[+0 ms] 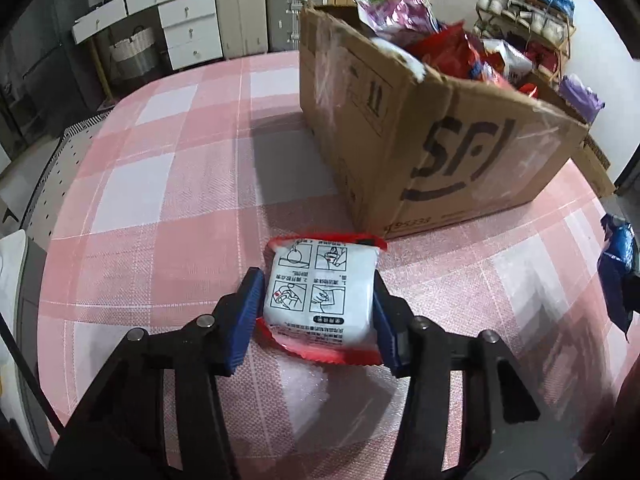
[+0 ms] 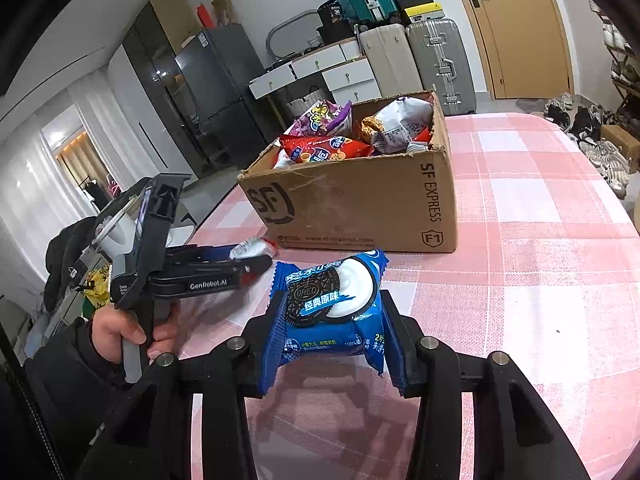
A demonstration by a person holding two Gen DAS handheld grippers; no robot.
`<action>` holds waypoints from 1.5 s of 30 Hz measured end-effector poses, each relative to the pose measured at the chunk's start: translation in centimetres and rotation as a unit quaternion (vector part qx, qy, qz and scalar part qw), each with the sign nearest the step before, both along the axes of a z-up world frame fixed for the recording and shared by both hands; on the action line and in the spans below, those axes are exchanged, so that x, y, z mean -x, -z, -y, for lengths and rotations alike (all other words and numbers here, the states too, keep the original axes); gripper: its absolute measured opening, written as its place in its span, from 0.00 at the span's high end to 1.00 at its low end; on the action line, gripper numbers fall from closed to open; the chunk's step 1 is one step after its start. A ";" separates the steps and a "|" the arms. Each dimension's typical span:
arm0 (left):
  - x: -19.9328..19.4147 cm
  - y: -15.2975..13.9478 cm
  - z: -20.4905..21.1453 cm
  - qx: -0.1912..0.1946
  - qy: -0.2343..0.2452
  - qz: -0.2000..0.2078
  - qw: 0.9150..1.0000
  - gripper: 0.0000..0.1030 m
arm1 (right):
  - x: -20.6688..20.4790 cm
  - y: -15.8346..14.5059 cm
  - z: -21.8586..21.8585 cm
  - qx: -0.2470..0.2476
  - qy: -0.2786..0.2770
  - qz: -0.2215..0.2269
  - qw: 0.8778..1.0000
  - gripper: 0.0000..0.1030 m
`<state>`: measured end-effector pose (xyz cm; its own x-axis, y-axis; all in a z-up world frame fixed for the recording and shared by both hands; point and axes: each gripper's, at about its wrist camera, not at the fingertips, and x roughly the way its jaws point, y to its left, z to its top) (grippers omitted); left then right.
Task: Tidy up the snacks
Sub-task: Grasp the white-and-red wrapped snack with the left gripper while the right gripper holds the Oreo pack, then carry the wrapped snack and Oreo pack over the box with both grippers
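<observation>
Both grippers sit right up front, each loaded. Biggest thing around is the cardboard box [image 2: 352,200] on the pink checked tabletop [image 1: 160,200], already stuffed with snack bags. Right gripper [image 2: 332,340] has its jaws pinched on the blue Oreo pack [image 2: 328,312], held above the cloth. Left gripper [image 1: 318,312] has its jaws closed narrow on the white-and-red packet [image 1: 320,292], low near the box. Looks like the pickup step; next I'd guess lift and carry both over the rim.
</observation>
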<state>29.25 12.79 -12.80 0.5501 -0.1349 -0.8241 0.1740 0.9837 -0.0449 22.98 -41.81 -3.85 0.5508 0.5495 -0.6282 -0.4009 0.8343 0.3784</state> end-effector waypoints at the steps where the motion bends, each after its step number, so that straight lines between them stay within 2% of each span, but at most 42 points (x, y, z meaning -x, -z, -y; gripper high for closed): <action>1: 0.1 0.0 -0.3 0.005 -0.003 0.004 1.000 0.60 | 0.0 0.0 0.0 -0.001 0.000 -0.001 1.000 0.57; 3: 0.4 -0.2 -0.6 0.015 -0.006 0.005 1.000 0.61 | 0.2 -0.1 -0.1 -0.001 -0.001 0.000 1.000 0.57; 15: 3.6 -2.2 -1.1 0.015 -0.023 0.015 1.000 0.61 | 0.6 -0.6 -0.4 -0.006 -0.005 0.005 1.000 0.57; 23: 6.8 -6.2 -0.3 0.028 -0.012 0.046 0.998 0.61 | 0.9 -1.9 -0.6 -0.008 -0.010 0.021 1.000 0.57; 26: 7.6 -8.0 0.2 0.026 -0.012 0.059 0.998 0.61 | 0.9 -2.9 -0.7 -0.012 -0.015 0.031 0.999 0.57; 29: 8.2 -9.5 1.2 -0.008 -0.017 0.074 0.997 0.61 | 0.9 -3.9 -0.6 -0.020 -0.016 0.038 0.999 0.57; 31: 8.2 -10.3 1.7 -0.015 -0.018 0.078 0.997 0.61 | 0.8 -4.4 -0.6 -0.022 -0.017 0.042 0.999 0.57; 38: 8.4 -13.5 2.8 -0.006 -0.010 0.095 0.995 0.61 | 0.7 -7.2 -1.0 -0.024 -0.025 0.068 0.997 0.57; 45: 8.3 -17.6 3.1 0.008 0.000 0.117 0.993 0.61 | 0.1 -11.4 -1.0 -0.027 -0.033 0.101 0.994 0.57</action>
